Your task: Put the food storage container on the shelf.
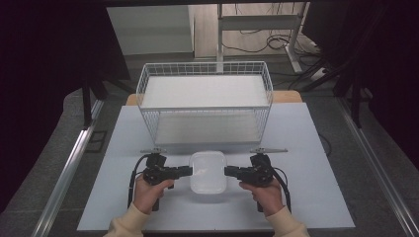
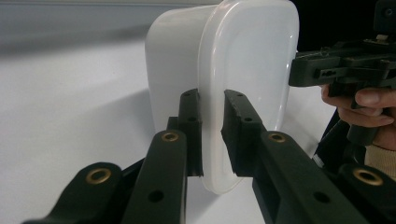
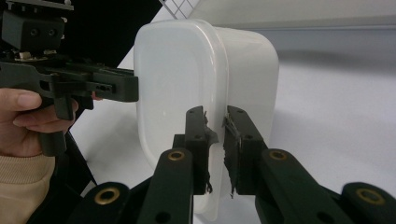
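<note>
Left claw [image 1: 190,171]: clamped on the rim of the white container [image 1: 208,171], at its 9 o'clock side in the high view; in the left gripper view the rim sits pinched between the two black pads.
Right claw [image 1: 226,171]: clamped on the same rim at the 3 o'clock side, its torn pads pressed to the lip.
White container: on the desk [image 1: 306,148] between both claws, at 6 o'clock from the wire basket [image 1: 205,101].
Hidden: the container's inside is hard to make out through the milky plastic; whether its base touches the desk I cannot tell.
Cut off: the sleeves, at the bottom edge of the high view.
</note>
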`<action>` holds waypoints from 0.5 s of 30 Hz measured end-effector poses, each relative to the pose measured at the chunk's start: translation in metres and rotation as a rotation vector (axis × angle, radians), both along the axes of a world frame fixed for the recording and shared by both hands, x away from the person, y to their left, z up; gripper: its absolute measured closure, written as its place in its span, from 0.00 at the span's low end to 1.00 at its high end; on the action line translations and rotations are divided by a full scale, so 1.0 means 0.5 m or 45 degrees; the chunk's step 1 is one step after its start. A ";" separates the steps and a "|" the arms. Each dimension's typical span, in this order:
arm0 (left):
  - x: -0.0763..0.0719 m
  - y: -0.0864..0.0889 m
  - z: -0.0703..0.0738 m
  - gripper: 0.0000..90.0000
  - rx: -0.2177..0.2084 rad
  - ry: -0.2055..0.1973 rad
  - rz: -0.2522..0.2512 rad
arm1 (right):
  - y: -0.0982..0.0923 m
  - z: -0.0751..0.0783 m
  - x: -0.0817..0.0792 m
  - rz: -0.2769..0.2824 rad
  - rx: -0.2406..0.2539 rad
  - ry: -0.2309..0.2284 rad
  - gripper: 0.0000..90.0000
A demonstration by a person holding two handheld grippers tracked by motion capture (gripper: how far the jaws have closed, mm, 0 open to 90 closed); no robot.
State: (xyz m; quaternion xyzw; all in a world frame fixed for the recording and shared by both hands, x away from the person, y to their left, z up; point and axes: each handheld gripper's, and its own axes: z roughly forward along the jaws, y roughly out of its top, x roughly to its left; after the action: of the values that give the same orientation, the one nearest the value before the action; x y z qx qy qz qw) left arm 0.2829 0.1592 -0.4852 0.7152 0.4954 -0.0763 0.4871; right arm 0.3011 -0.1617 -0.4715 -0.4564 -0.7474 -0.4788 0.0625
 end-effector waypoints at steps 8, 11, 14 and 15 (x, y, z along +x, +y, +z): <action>-0.011 -0.001 0.021 0.87 0.015 -0.065 0.006 | 0.001 0.020 -0.009 0.008 -0.011 -0.071 0.89; -0.015 -0.001 0.030 0.87 0.018 -0.089 0.011 | 0.002 0.028 -0.013 0.010 -0.009 -0.096 0.89; -0.019 -0.001 0.039 0.87 0.022 -0.114 0.011 | 0.003 0.037 -0.017 0.011 -0.010 -0.124 0.89; -0.020 0.000 0.042 0.87 0.023 -0.122 0.009 | 0.003 0.040 -0.018 0.014 -0.011 -0.131 0.89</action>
State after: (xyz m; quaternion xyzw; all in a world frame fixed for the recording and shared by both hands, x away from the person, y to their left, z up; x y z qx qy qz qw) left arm 0.2730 0.1590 -0.4642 0.7207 0.4746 -0.0358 0.5040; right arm 0.2921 -0.1600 -0.4517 -0.4274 -0.7543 -0.4978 0.0246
